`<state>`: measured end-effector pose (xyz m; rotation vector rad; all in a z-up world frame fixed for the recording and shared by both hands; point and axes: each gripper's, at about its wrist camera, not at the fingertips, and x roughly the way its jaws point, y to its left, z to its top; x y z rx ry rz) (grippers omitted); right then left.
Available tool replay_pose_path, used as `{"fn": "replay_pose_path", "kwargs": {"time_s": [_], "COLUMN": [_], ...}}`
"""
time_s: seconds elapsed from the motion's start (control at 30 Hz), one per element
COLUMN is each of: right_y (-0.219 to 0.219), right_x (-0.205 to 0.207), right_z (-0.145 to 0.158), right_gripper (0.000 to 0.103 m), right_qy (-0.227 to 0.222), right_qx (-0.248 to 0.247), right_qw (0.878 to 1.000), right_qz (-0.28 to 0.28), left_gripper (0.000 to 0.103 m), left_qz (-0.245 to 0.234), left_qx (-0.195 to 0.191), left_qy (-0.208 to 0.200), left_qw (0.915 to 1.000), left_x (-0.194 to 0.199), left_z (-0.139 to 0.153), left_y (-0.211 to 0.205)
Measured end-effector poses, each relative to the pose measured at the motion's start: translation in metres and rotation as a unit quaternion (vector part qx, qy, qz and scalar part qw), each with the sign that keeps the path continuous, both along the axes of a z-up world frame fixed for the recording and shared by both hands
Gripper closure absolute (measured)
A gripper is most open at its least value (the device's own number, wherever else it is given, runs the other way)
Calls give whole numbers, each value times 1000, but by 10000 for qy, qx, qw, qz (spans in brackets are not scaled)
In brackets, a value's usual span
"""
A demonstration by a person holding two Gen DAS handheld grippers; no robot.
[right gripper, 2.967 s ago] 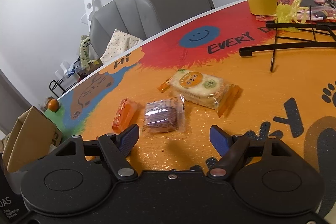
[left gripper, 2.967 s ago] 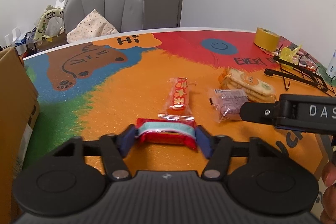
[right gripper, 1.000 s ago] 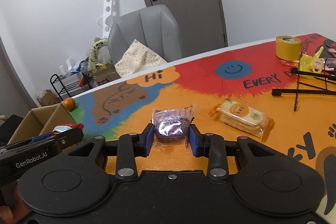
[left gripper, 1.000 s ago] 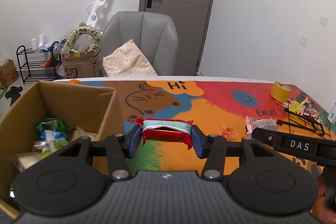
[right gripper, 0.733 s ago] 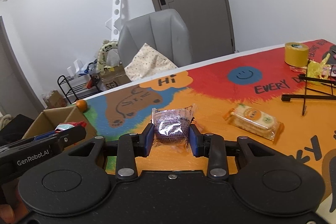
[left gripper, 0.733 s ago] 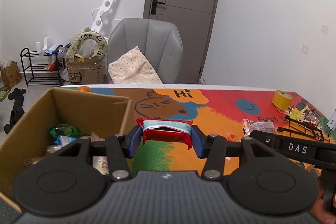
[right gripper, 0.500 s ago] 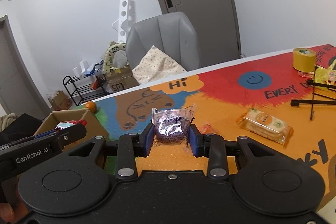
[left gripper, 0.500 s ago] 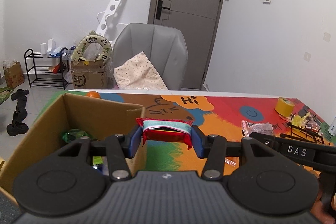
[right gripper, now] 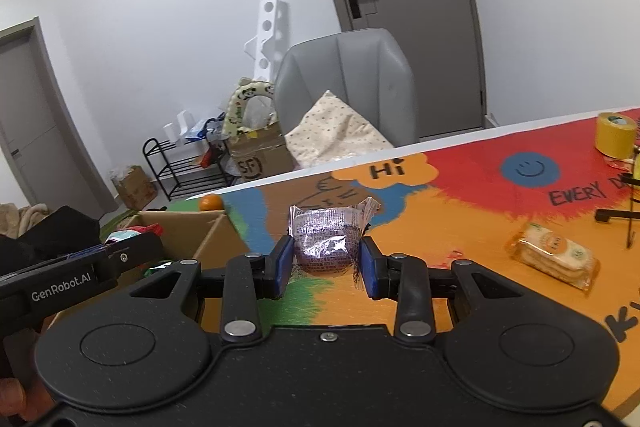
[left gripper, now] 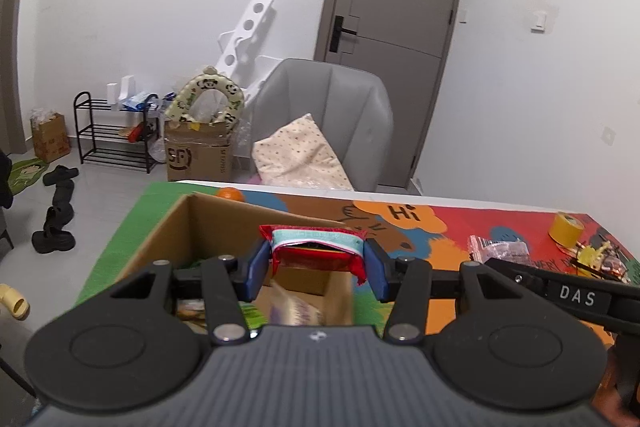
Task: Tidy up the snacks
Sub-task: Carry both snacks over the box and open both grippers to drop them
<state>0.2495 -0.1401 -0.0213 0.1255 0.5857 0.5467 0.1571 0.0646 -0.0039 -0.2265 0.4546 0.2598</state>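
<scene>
From the left wrist camera, the left gripper (left gripper: 318, 269) has its two blue pads pressed on the ends of a red snack pack (left gripper: 318, 251) with a pale stripe. The pack is held up in the air over the open cardboard box (left gripper: 160, 239). Other packets lie down inside the box. A small orange (left gripper: 229, 194) sits on the table just behind the box. The colourful table mat (left gripper: 440, 247) spreads out to the right, with a yellow tape roll (left gripper: 566, 227) far off on it.

From the right wrist camera, the right gripper (right gripper: 325, 267) is squeezed tight on a purple snack pack (right gripper: 325, 247) in a clear wrapper. It hangs above the mat, just right of the box (right gripper: 212, 239). A cracker pack (right gripper: 554, 255) lies flat on the mat, well apart to the right. A grey chair (right gripper: 348, 83) stands behind the table.
</scene>
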Motion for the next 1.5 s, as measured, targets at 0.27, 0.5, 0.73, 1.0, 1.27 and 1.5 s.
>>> {"fn": "replay_pose_path", "kwargs": {"time_s": [0.27,0.5,0.73,1.0,1.27,1.5], "right_y": [29,52,79,109,130,129], "right_x": [-3,-3,-2,-1,3,9], "right_z": [2,4,7,10,10,12], "right_gripper": [70,70,70,70,70,57], "right_qy": [-16,-44,-115,-186,-166,-24], "right_qx": [-115,-226,-349,-448,-416,20], "right_qw": [9997,9992,9984,9972,9964,9967], "right_qz": [206,312,419,573,725,811], "left_gripper": [53,53,52,43,35,33], "left_qz": [223,356,368,321,337,486], "left_qx": [-148,-308,-481,-604,-715,-717], "left_qy": [32,91,117,115,41,19], "left_qw": [9996,9988,9981,9976,9969,9962], "left_x": [-1,-1,0,-4,-13,-18], "left_z": [-4,-12,-17,-17,-13,-10], "left_y": [33,58,75,89,97,101]}}
